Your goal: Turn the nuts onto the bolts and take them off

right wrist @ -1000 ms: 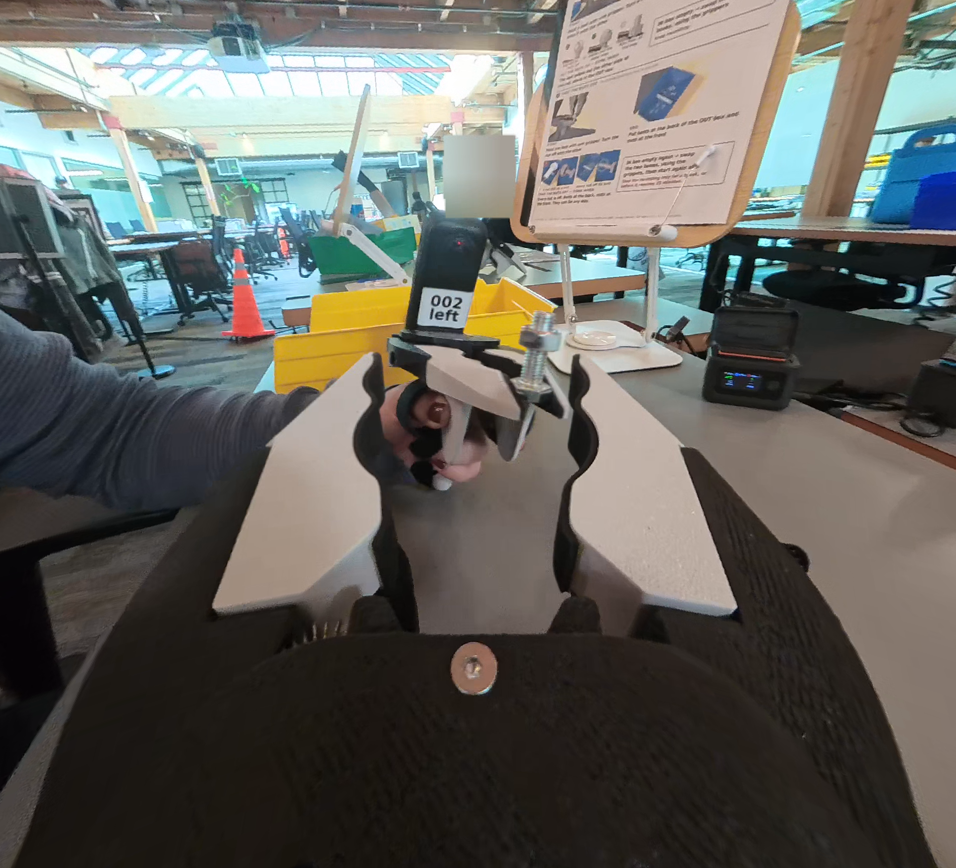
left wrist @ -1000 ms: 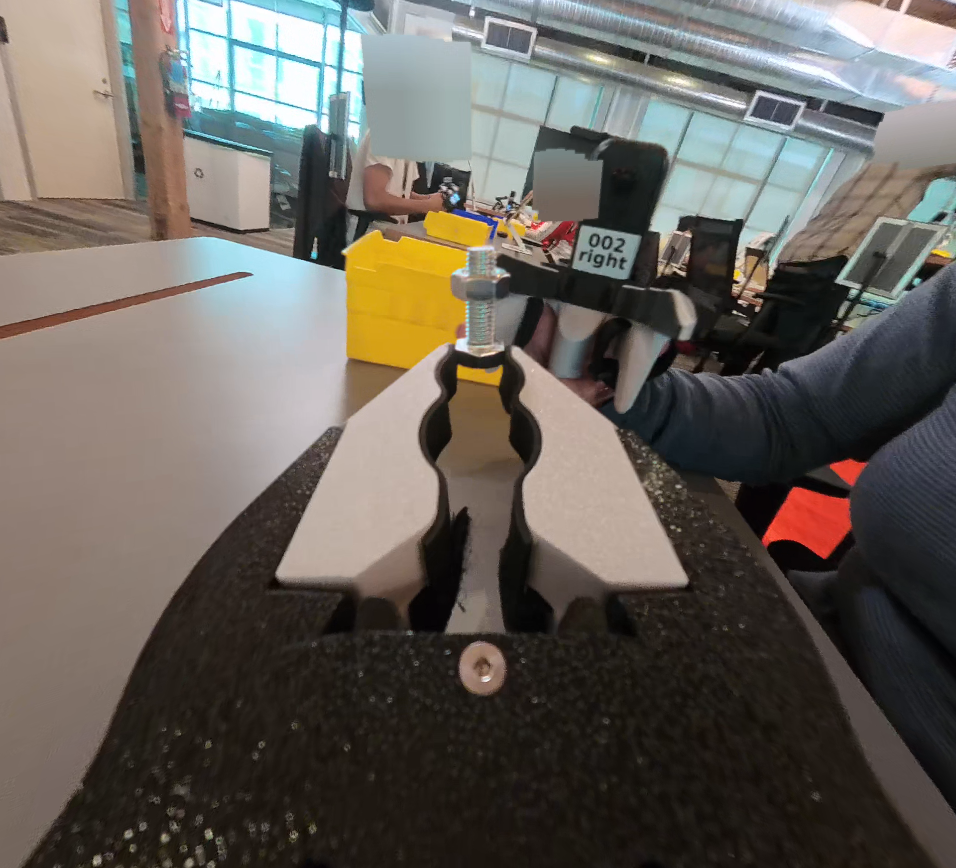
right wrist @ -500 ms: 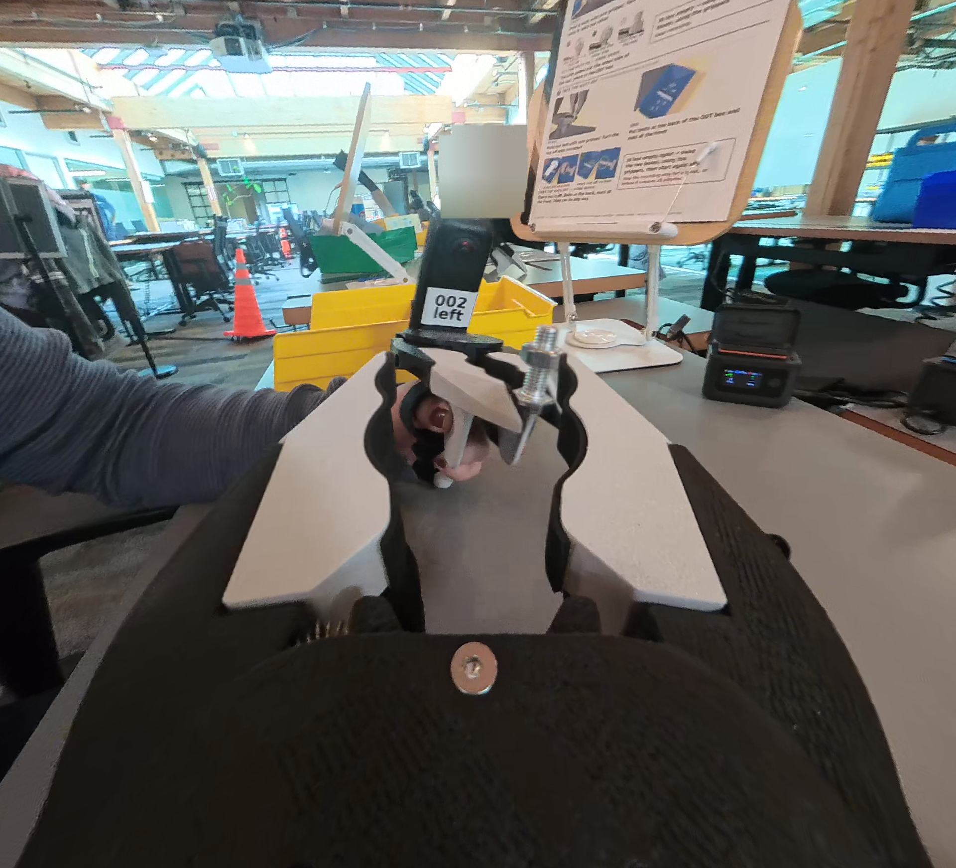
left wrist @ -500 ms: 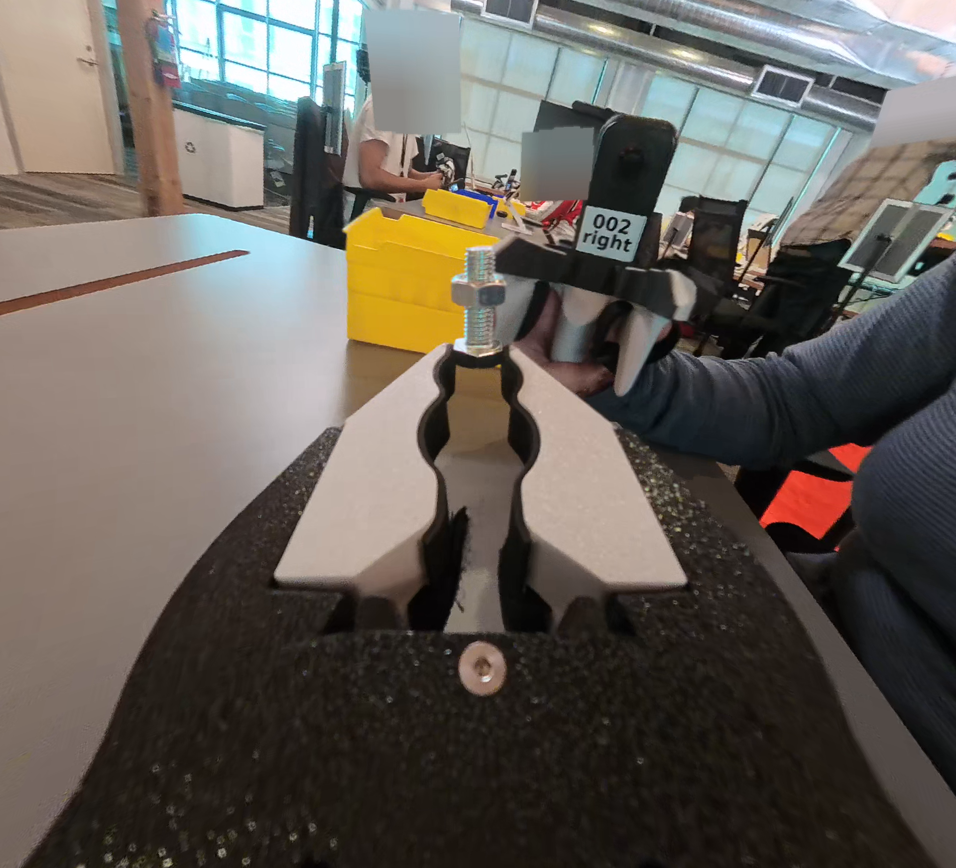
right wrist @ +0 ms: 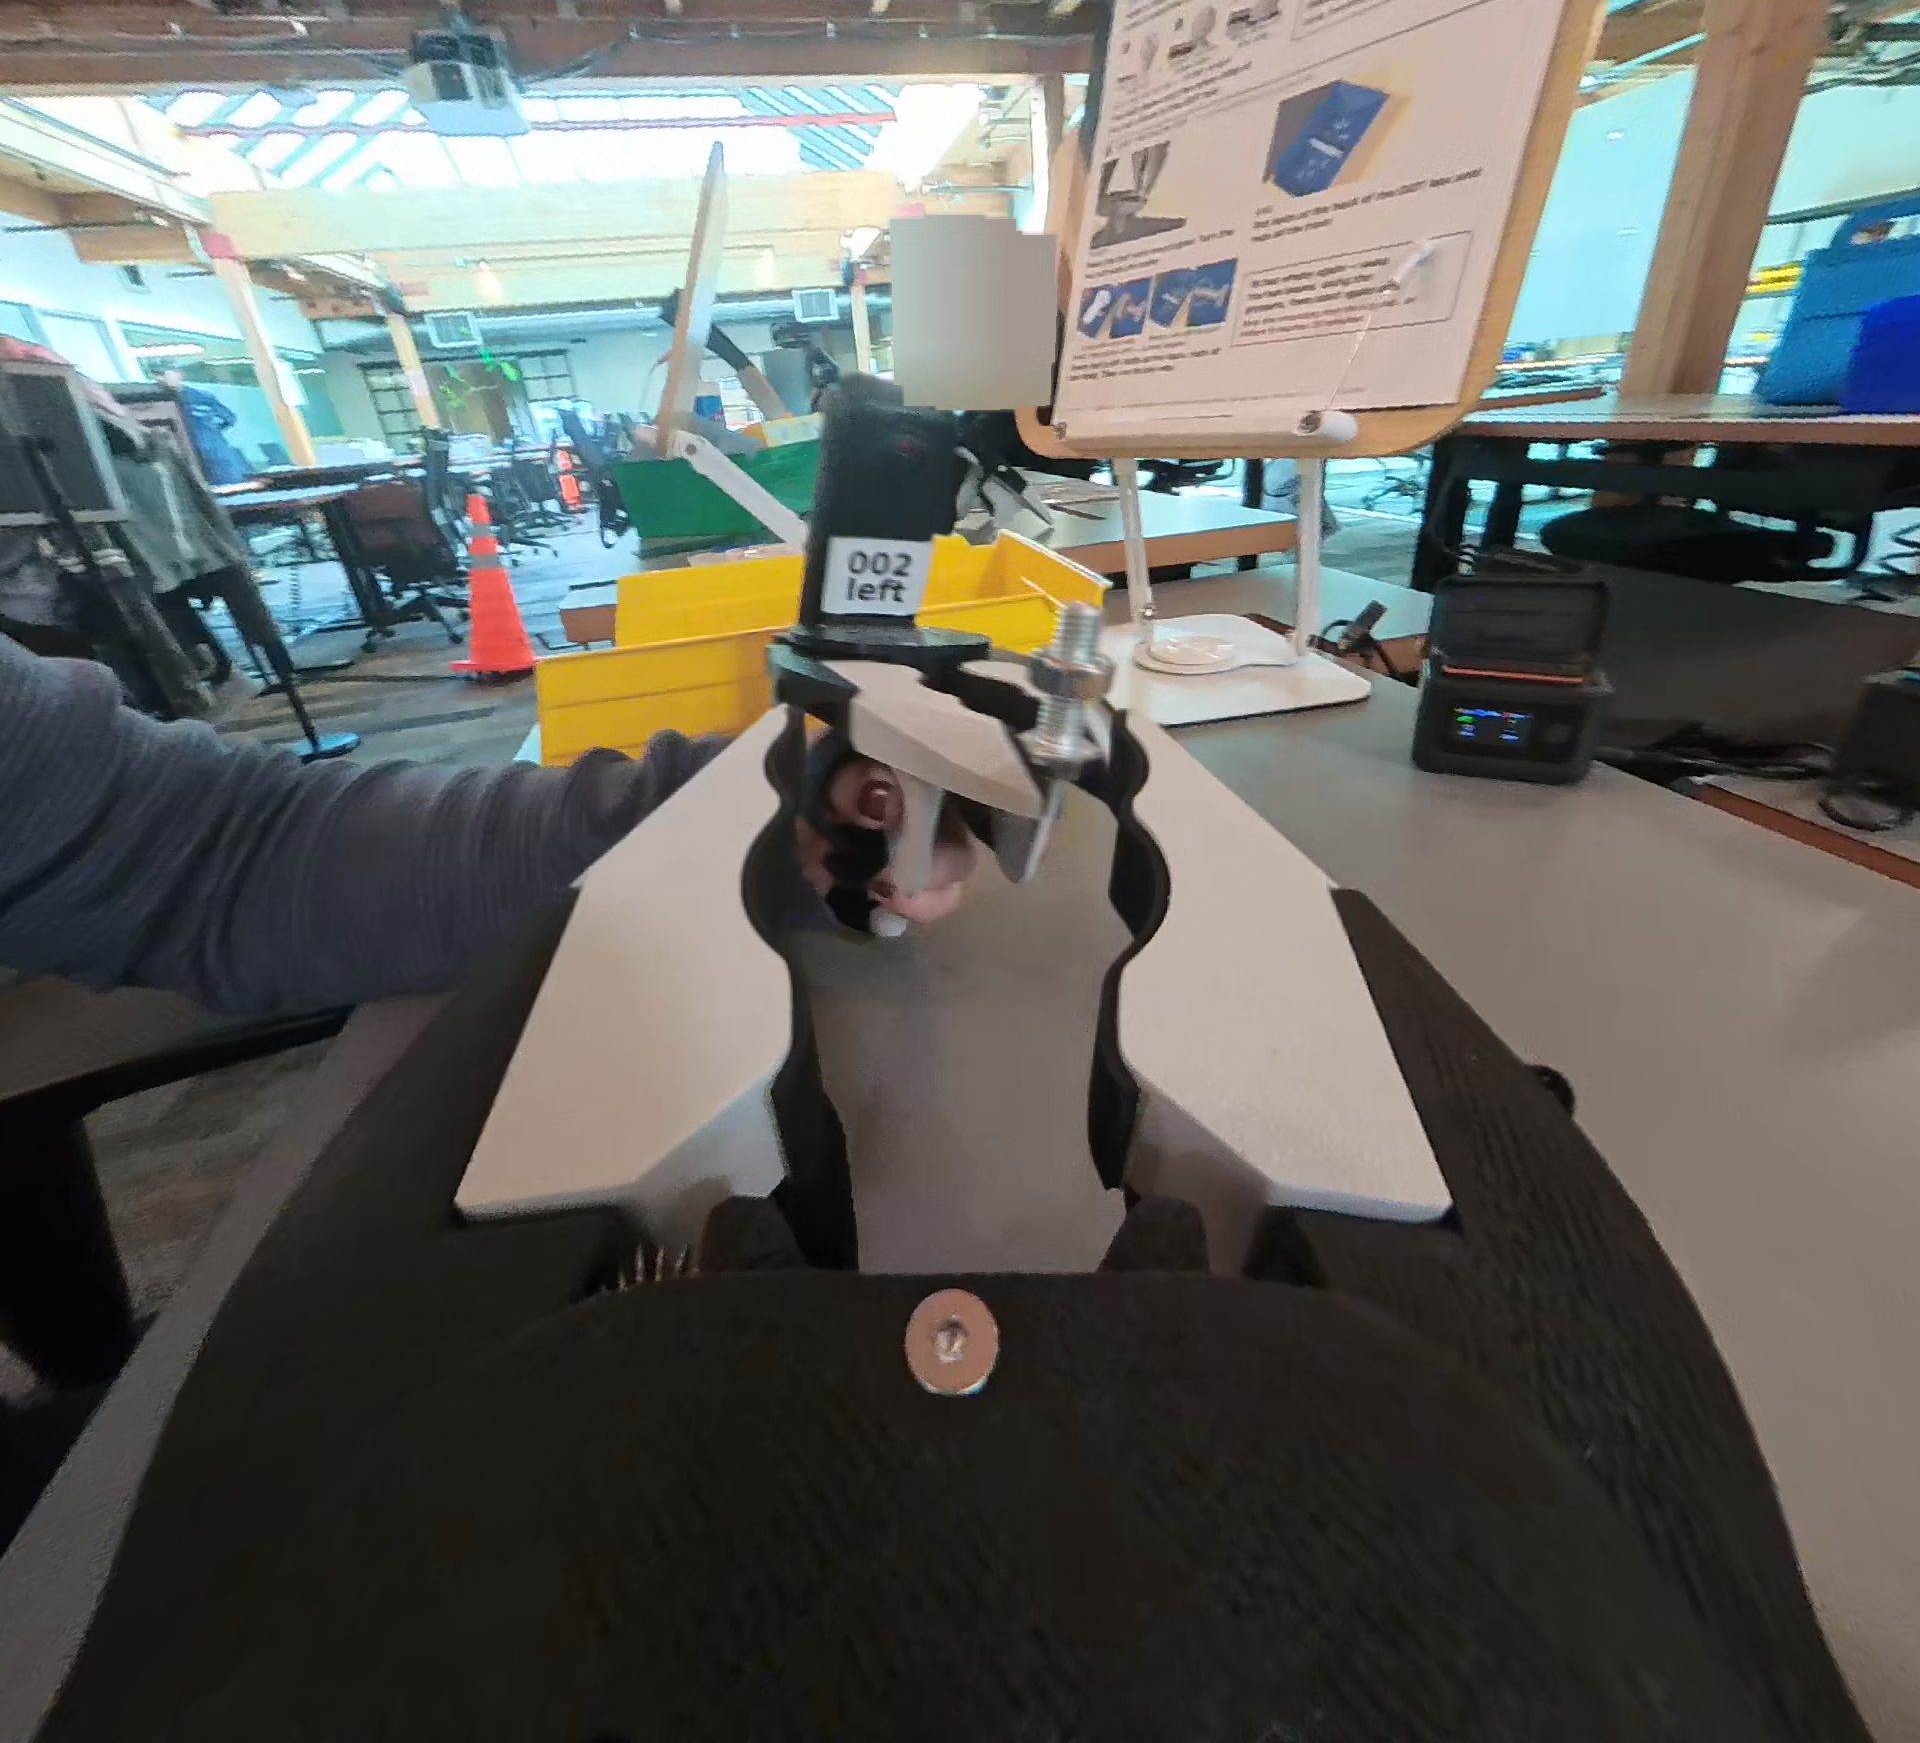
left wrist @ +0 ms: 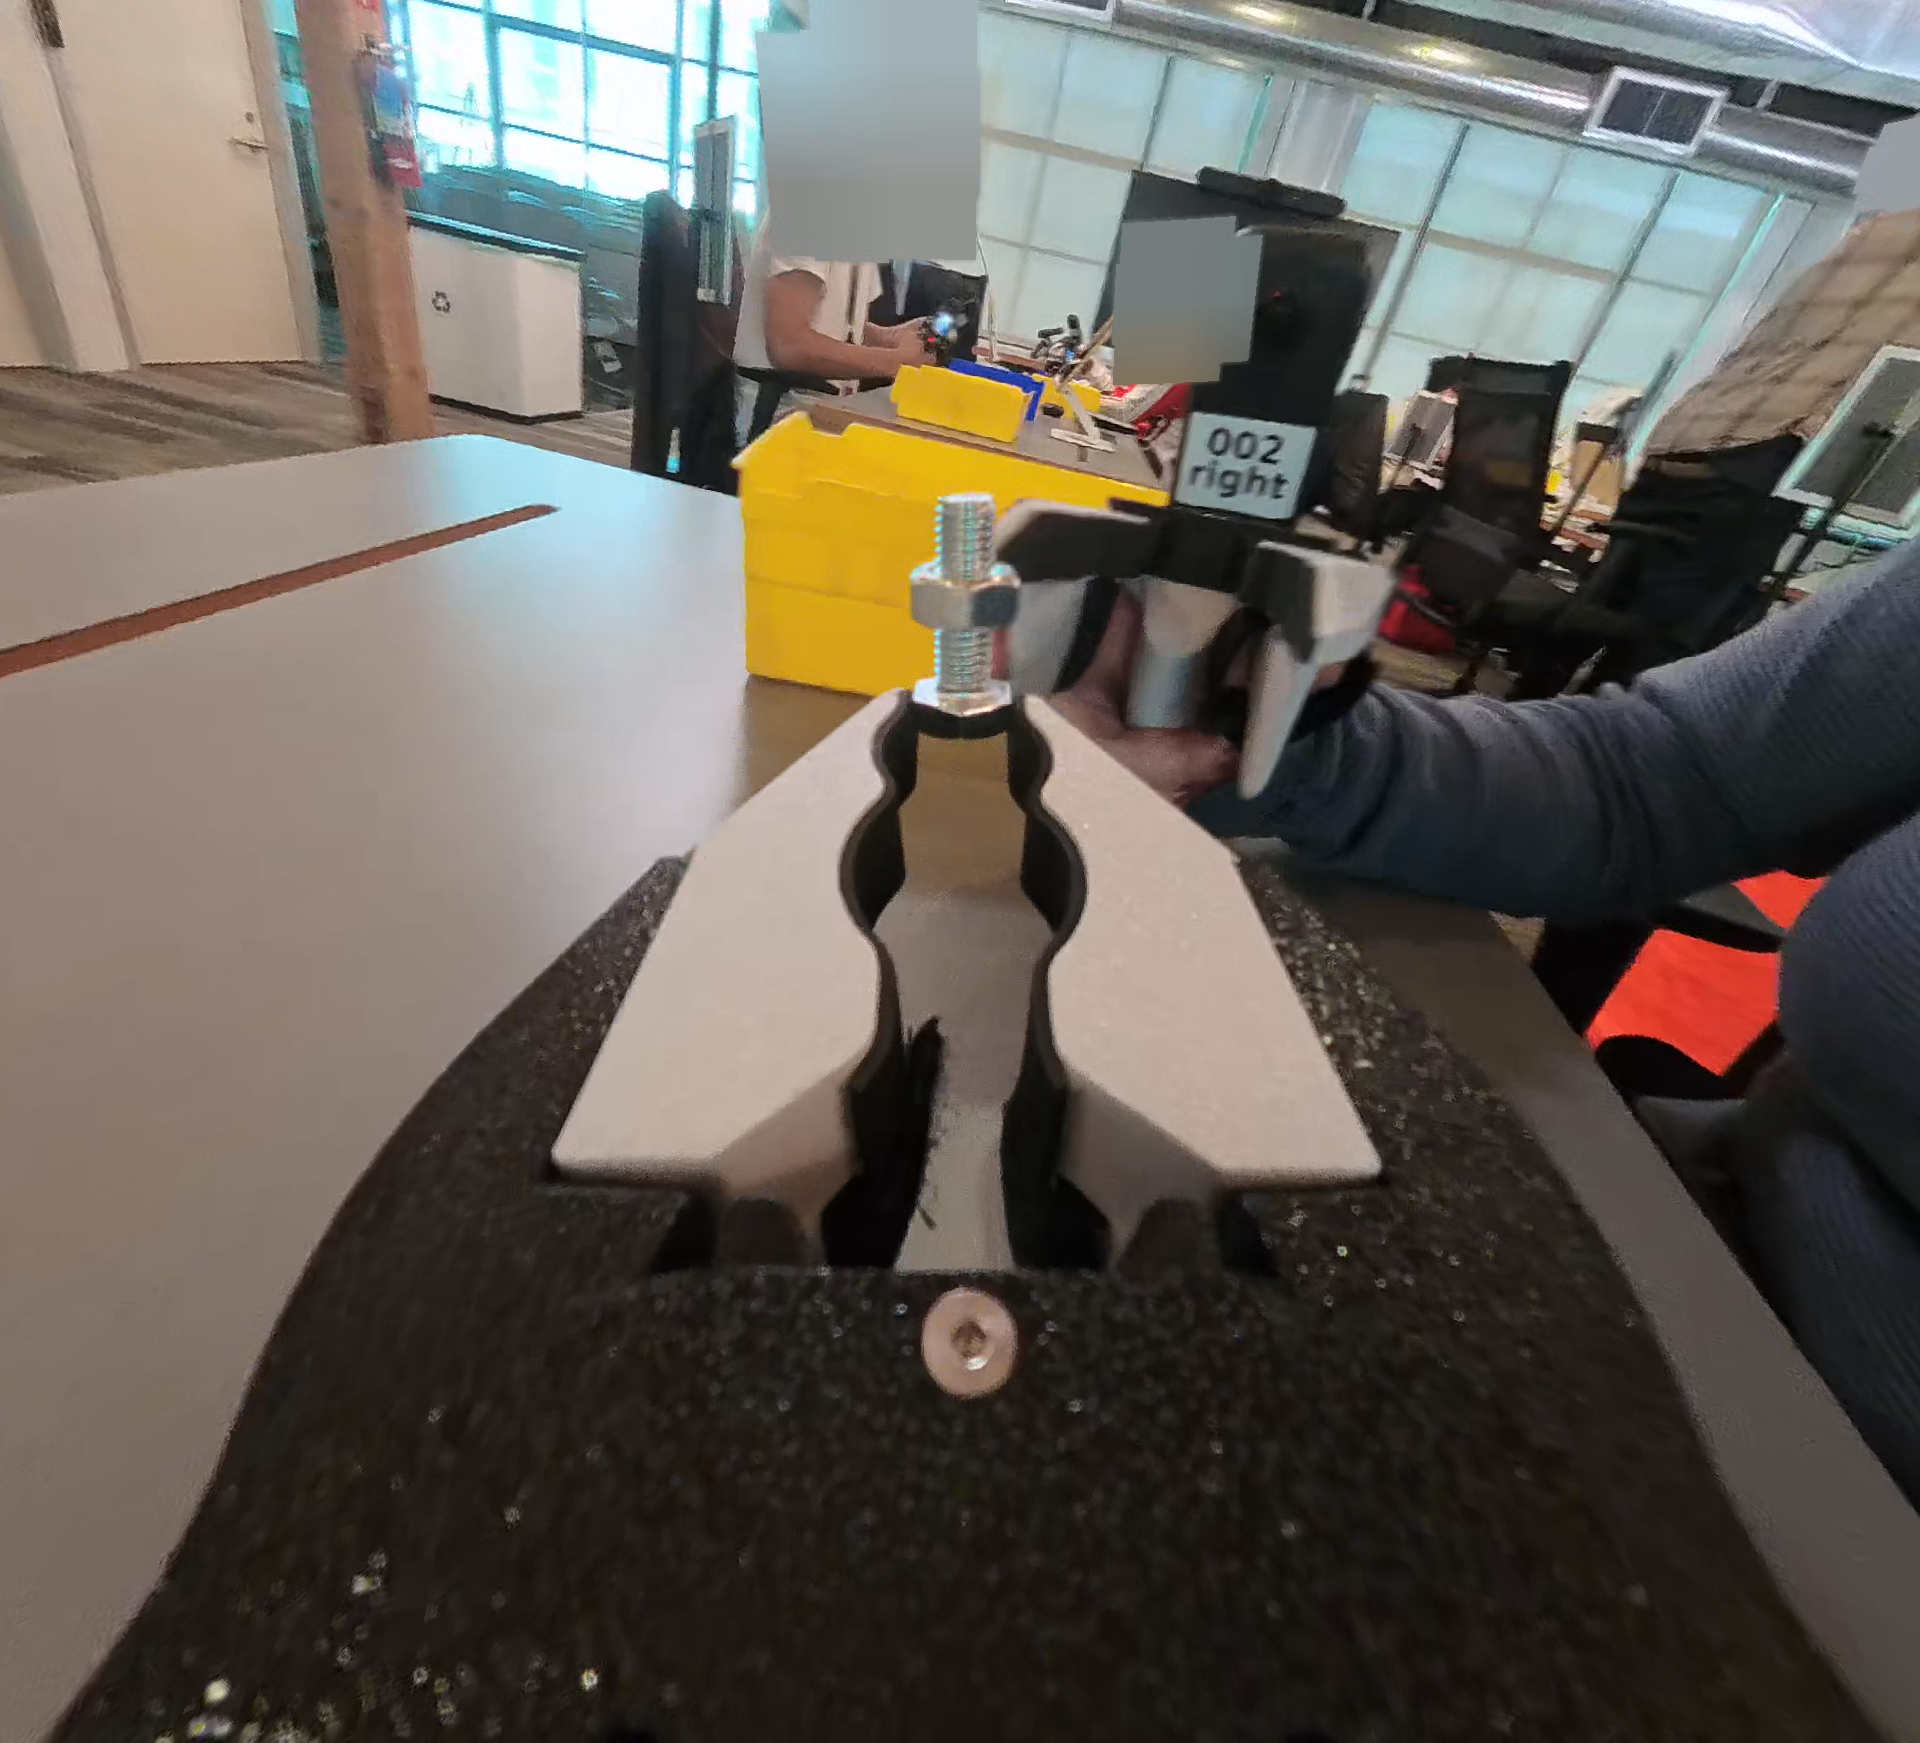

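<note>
A silver bolt [left wrist: 964, 654] stands upright, its head pinched in my left gripper [left wrist: 961, 719], which is shut on it. A hex nut [left wrist: 964, 597] sits partway down the thread. My right gripper [left wrist: 1169, 566] faces it, open; one fingertip [left wrist: 1023, 535] is just right of the bolt, above the nut. In the right wrist view my right gripper [right wrist: 951, 748] is open, its fingers either side of the left gripper [right wrist: 1039, 784], with the bolt [right wrist: 1062, 727] and nut [right wrist: 1070, 673] close to the right finger's tip. I cannot tell whether it touches.
A yellow bin [left wrist: 831, 550] stands on the grey table [left wrist: 312, 862] behind the bolt, also in the right wrist view [right wrist: 665, 685]. A paper sheet on a white stand [right wrist: 1299, 135] and a small black device [right wrist: 1507, 696] are at the right. A person's sleeved arms hold both grippers. My two grippers' fingertips are within a few centimetres of each other.
My right gripper has come closer to the bolt and its fingers have narrowed a little around it. The left gripper keeps its hold on the bolt.
</note>
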